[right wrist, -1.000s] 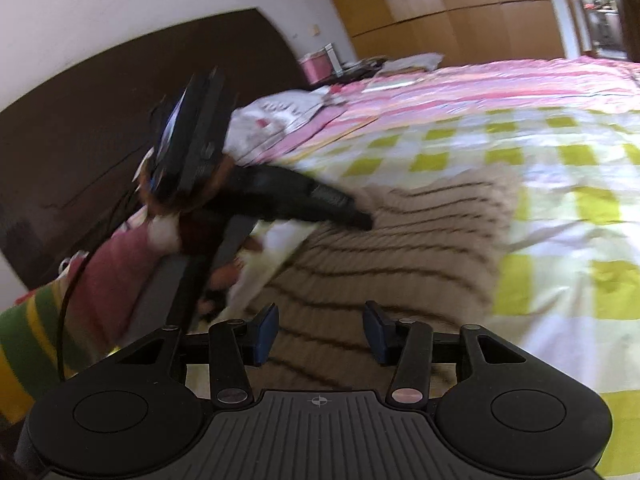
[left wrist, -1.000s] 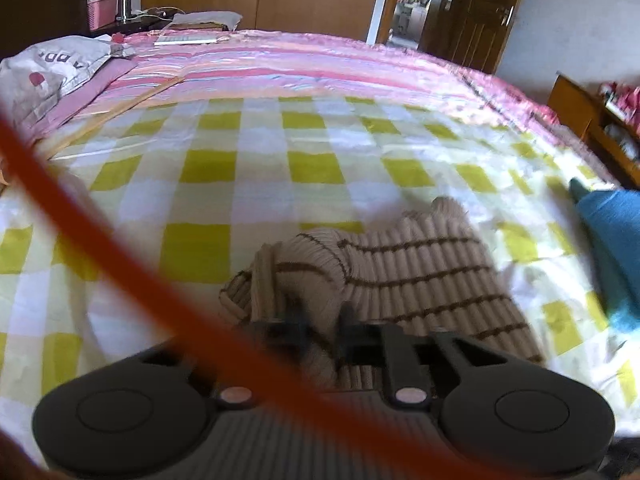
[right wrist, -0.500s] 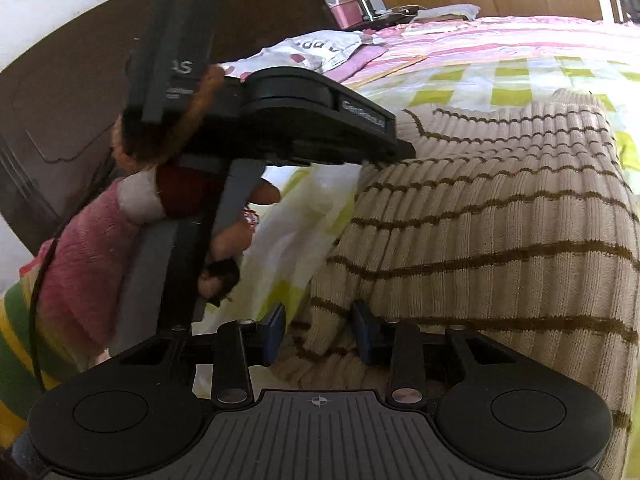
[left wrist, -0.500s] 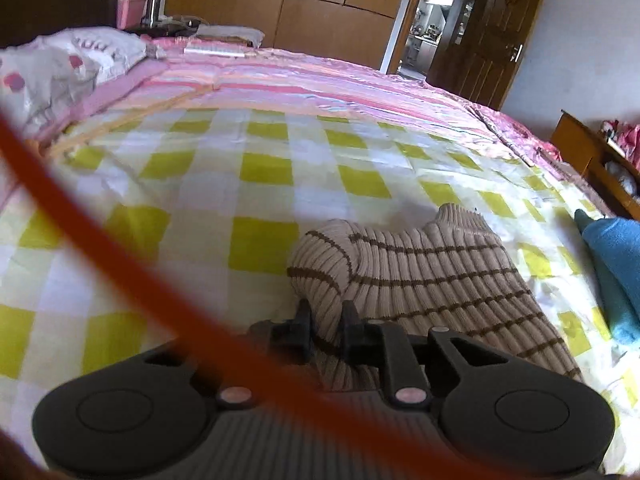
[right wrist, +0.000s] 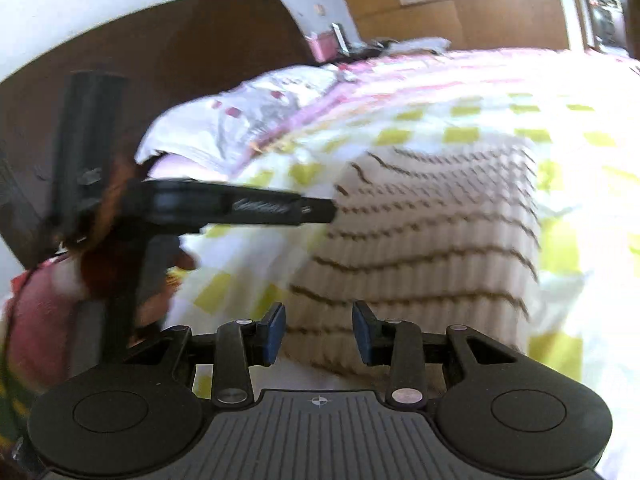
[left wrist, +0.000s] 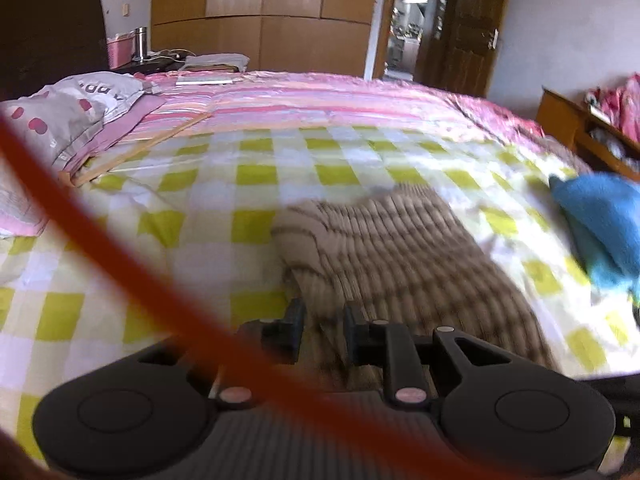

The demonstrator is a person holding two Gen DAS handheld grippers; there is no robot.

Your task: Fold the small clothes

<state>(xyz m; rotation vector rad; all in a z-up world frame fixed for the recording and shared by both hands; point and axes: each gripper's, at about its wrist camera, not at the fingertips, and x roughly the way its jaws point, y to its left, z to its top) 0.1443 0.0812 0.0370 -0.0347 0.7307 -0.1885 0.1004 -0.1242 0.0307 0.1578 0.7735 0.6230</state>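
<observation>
A beige ribbed sweater with thin brown stripes (left wrist: 392, 256) lies folded on the yellow-checked bedspread (left wrist: 248, 176). My left gripper (left wrist: 323, 320) sits at the sweater's near left edge; its jaws stand a little apart with cloth between them, and I cannot tell whether they grip. My right gripper (right wrist: 319, 332) is open at the near edge of the sweater (right wrist: 432, 232), with nothing held. The left gripper also shows in the right wrist view (right wrist: 320, 210), touching the sweater's left side.
A blue garment (left wrist: 600, 224) lies at the right of the bed. Pillows (left wrist: 60, 116) lie at the left by the dark headboard (right wrist: 160, 80). A wooden shelf (left wrist: 580, 128) stands at the far right. An orange cable (left wrist: 100, 248) crosses the left wrist view.
The left gripper's jaws have parted slightly and the sweater has dropped flat. The right gripper has opened wider and pulled back to the sweater's near edge.
</observation>
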